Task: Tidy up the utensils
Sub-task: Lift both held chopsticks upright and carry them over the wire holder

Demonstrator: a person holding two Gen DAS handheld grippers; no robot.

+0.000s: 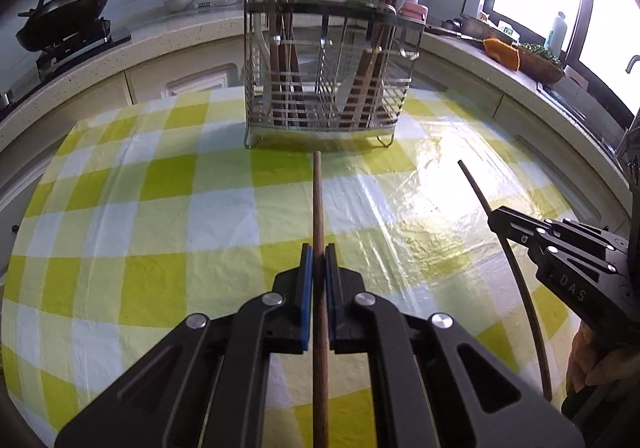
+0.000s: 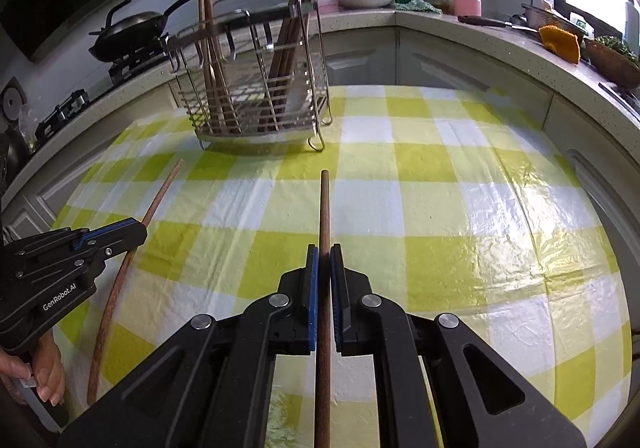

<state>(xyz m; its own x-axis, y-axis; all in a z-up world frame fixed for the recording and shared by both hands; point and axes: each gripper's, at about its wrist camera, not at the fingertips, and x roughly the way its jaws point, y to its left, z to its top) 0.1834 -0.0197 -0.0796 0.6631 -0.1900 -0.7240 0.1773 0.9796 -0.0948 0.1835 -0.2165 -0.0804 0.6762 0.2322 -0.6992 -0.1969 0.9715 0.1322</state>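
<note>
Nearest in the left wrist view, the left gripper point(image 1: 319, 254) is clamped on a brown wooden chopstick point(image 1: 319, 208), its blue pads pressing the stick from both sides. The chopstick is slim, round and plain, a reddish brown with a blunt tip, and it runs straight out between the jaws above the table point(image 1: 160, 208) toward the rack (its tip ends just short of the rack's base in this view).

The right gripper point(image 2: 325, 254) is likewise closed on a second chopstick point(image 2: 325, 216) of the same brown wood, held lengthwise between its blue pads and pointing forward over the checked cloth. In the left wrist view this second stick looks dark and bowed, which is the lens's bending. Each gripper shows at the edge of the other's view, with a hand point(image 2: 44, 372) wrapped round the handle below.

The table is covered with a yellow-green and white checked cloth under a glossy film that glares near the window side.

Farther back stands a wire utensil rack point(image 1: 326, 88) on small feet, divided into compartments. More wooden chopsticks point(image 1: 286, 60) stand upright in its left compartment and others lean in its right one.

Beyond the table, a dark wok point(image 1: 64, 14) sits on the stove.
</note>
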